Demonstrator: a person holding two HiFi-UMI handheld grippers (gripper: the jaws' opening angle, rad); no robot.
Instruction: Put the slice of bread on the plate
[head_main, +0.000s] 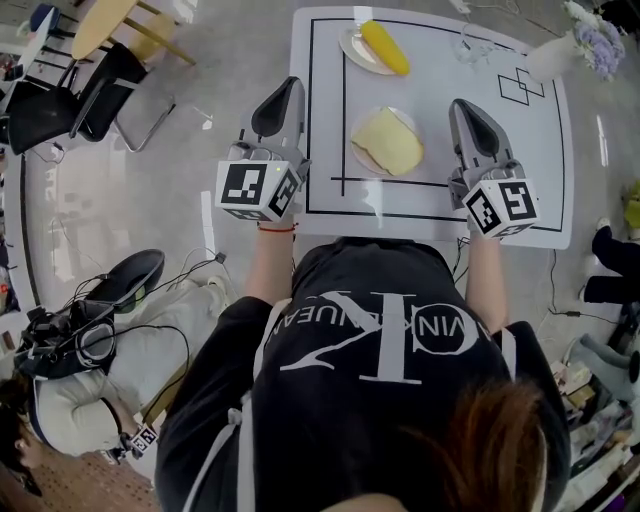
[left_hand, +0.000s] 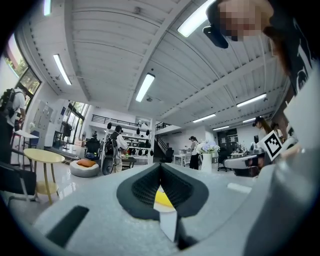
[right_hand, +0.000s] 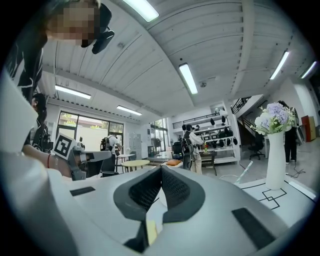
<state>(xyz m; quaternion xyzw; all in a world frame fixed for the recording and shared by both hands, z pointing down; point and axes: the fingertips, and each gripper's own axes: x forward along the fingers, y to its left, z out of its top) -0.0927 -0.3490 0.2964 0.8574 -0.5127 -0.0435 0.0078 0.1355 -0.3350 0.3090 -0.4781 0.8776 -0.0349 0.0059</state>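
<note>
A pale yellow slice of bread (head_main: 388, 140) lies on a small white plate (head_main: 357, 160) in the middle of the white table (head_main: 540, 150). My left gripper (head_main: 283, 100) hovers at the table's left edge, left of the plate, jaws together and empty. My right gripper (head_main: 470, 115) hovers to the right of the plate, shut with nothing in it. In the left gripper view the jaws (left_hand: 160, 167) meet at the tips, and the right gripper view shows the same (right_hand: 161, 170). Both point level, out over the table.
A corn cob (head_main: 385, 47) lies on a second plate (head_main: 350, 48) at the table's far side. A white vase of purple flowers (head_main: 580, 45) stands at the far right corner. Chairs (head_main: 90, 95) and cabled equipment (head_main: 90, 330) sit on the floor to the left.
</note>
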